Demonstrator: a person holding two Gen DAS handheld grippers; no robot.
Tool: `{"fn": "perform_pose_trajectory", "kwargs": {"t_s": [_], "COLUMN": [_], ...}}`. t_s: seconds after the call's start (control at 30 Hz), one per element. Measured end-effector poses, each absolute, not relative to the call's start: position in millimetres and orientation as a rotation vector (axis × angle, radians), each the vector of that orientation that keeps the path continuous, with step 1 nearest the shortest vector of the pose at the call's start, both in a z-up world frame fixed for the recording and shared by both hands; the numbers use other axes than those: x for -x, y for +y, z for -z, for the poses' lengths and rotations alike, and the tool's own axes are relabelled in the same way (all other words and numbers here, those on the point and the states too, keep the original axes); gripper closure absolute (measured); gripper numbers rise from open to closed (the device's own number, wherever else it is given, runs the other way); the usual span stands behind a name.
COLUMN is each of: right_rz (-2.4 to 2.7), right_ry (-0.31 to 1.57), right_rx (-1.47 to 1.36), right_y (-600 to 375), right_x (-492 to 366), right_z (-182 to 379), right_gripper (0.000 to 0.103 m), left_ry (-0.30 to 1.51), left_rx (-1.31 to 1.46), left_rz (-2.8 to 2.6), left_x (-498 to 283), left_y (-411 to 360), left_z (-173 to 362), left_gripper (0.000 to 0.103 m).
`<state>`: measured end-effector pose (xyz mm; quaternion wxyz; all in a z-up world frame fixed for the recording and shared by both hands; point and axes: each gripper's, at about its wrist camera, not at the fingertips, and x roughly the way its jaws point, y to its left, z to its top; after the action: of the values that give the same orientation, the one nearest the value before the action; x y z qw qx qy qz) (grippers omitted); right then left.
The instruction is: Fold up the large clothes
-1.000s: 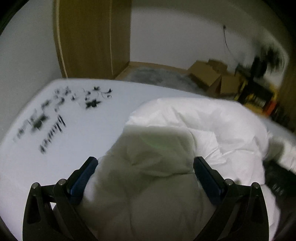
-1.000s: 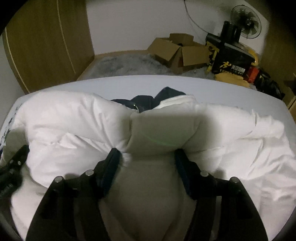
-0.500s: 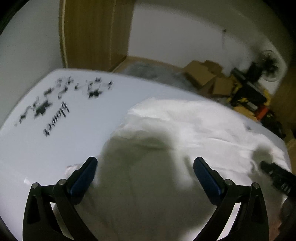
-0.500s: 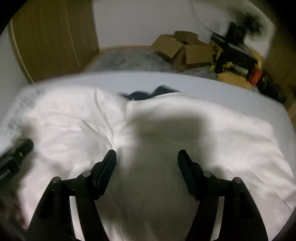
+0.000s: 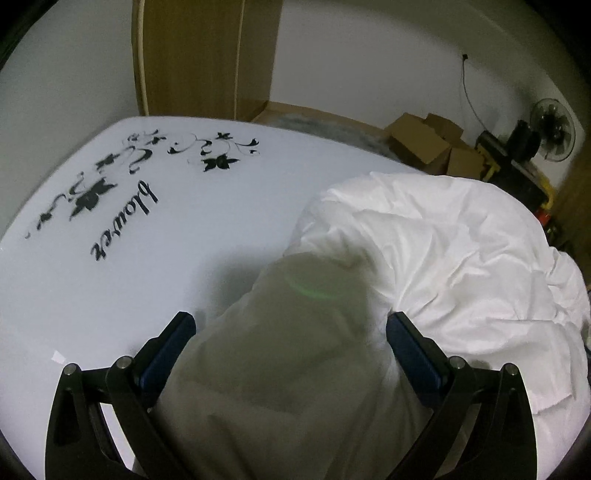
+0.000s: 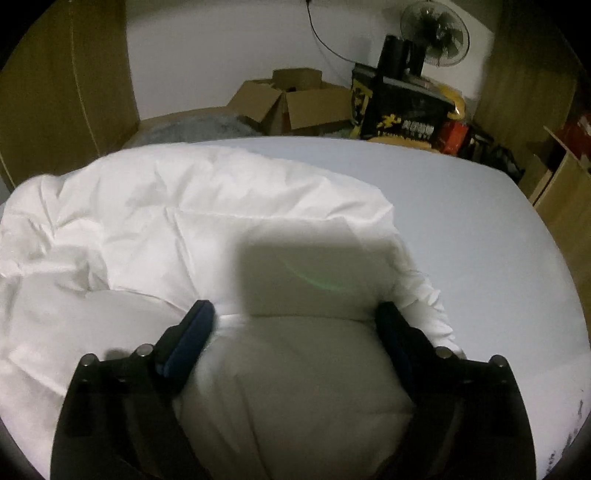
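Note:
A large white padded garment (image 5: 424, 251) lies crumpled on the bed's pale sheet (image 5: 184, 266). In the left wrist view my left gripper (image 5: 288, 325) stands wide at the garment's left end. A shadowed bulge of the fabric fills the gap and I see no pinch. In the right wrist view my right gripper (image 6: 295, 314) is over the right end of the garment (image 6: 184, 221). Its jaws are opening, with a thick roll of the fabric lying loose between them. Bare sheet (image 6: 480, 229) lies to its right.
The sheet carries a black floral print with lettering (image 5: 122, 218) at the left. Beyond the bed's far edge are a wooden wardrobe (image 5: 207, 55), open cardboard boxes (image 6: 295, 99), a black and yellow box (image 6: 399, 110) and a fan (image 6: 434, 33).
The right jaws have spread wider, and the right gripper has slid right along the garment. The raised fold has dropped onto the bed. The dark cloth seen behind it is out of sight.

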<state>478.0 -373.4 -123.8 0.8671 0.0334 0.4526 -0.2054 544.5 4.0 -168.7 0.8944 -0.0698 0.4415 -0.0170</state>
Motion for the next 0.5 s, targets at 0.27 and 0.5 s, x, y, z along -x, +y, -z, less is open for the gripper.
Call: {"fn": "perform_pose_trajectory", "kwargs": {"t_s": [0.27, 0.5], "right_rz": [0.369, 0.375], "right_ry": [0.955, 0.978], "right_rx": [-0.166, -0.159], "right_y": [-385.7, -393.7], "right_x": [-483.8, -495.4], "right_z": [134.5, 133.8], "right_gripper": [0.01, 0.01], "left_ry": [0.914, 0.942], "left_rx": [0.177, 0.163], "left_rz": [0.044, 0.031], "left_x": [-546.7, -538.7], "left_y": [10.0, 12.1], "left_z": [172.7, 164.3], "left_gripper": [0.0, 0.0]}}
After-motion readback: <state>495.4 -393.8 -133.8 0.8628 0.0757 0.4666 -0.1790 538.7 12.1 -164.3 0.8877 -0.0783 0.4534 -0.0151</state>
